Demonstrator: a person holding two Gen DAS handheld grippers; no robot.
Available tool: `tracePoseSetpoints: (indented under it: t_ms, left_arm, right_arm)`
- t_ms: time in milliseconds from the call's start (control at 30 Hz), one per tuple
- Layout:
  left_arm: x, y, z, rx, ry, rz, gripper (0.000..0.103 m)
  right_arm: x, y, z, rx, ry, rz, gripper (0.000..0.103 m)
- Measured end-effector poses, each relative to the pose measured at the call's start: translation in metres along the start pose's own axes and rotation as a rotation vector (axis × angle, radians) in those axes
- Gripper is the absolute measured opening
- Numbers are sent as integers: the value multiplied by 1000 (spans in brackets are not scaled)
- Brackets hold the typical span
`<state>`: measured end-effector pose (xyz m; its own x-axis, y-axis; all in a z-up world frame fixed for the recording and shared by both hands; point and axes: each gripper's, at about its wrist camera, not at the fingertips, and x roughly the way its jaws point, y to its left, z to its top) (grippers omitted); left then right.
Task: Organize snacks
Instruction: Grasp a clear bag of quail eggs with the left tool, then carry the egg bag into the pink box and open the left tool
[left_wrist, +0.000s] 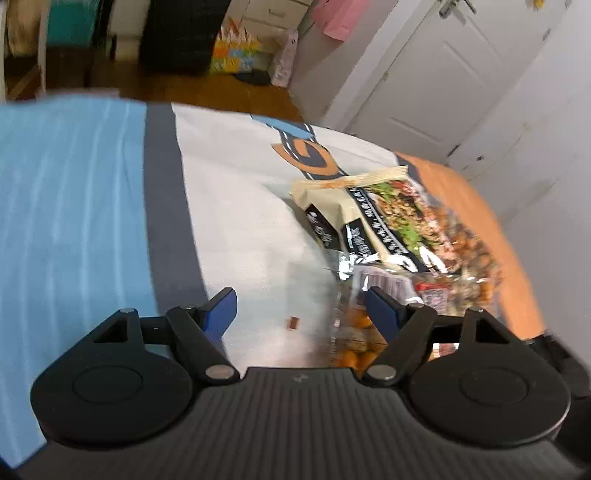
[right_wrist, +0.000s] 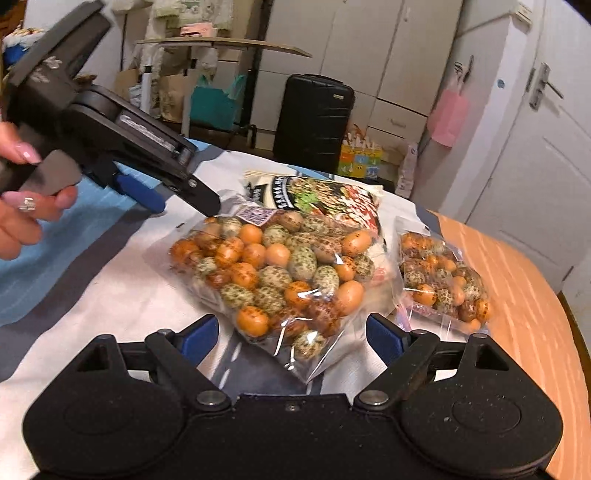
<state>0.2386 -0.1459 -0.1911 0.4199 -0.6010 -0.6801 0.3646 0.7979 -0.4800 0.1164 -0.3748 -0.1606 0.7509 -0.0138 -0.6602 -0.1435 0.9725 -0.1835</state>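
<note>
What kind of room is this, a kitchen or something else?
Probably a lived-in room at home, not a kitchen: a black suitcase by white cupboards, a panelled door, and snack bags on a cloth-covered table.

Orange wooden tabletop under a white-and-blue printed cloth; on the cloth, printed snack packet, large clear bag of speckled balls, smaller bag beside it.

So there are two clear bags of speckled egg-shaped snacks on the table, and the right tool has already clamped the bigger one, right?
Not quite. The right tool is open: its blue pads stand apart on either side of the bigger clear bag, not pressing it, as the right wrist view shows. The smaller clear bag lies beside it on the table.
</note>
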Motion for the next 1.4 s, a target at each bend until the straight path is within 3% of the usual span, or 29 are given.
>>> tracePoseSetpoints:
  t_ms: [167,267,300,433,500,567,767,1167,1400]
  left_arm:
    - [1,6,-2,-29,4,-52,80]
    - [7,-1,-4,-18,39,-139,85]
    - [11,-4,-4,-19,58,-166,88]
    - [25,-23,-10,48,100,-177,98]
    - [28,-29,-12,36,110,-190,93]
    - [27,-32,-14,-14,124,-228,76]
    - [11,-46,-20,-4,112,-185,68]
    - [-65,-56,-35,-5,161,-151,67]
    - [-123,-57,-44,7,142,-133,67]
  right_arm:
    - [6,-3,-1,36,12,0,91]
    - [7,0,-1,18,13,-6,90]
    - [7,2,-1,9,14,-9,83]
    - [9,2,0,30,29,-3,71]
    - [10,2,-1,58,33,2,68]
    - [8,2,-2,67,29,4,65]
    - [-6,2,-5,132,36,25,62]
    - [-68,27,3,149,60,86,62]
    - [-107,50,19,127,74,132,61]
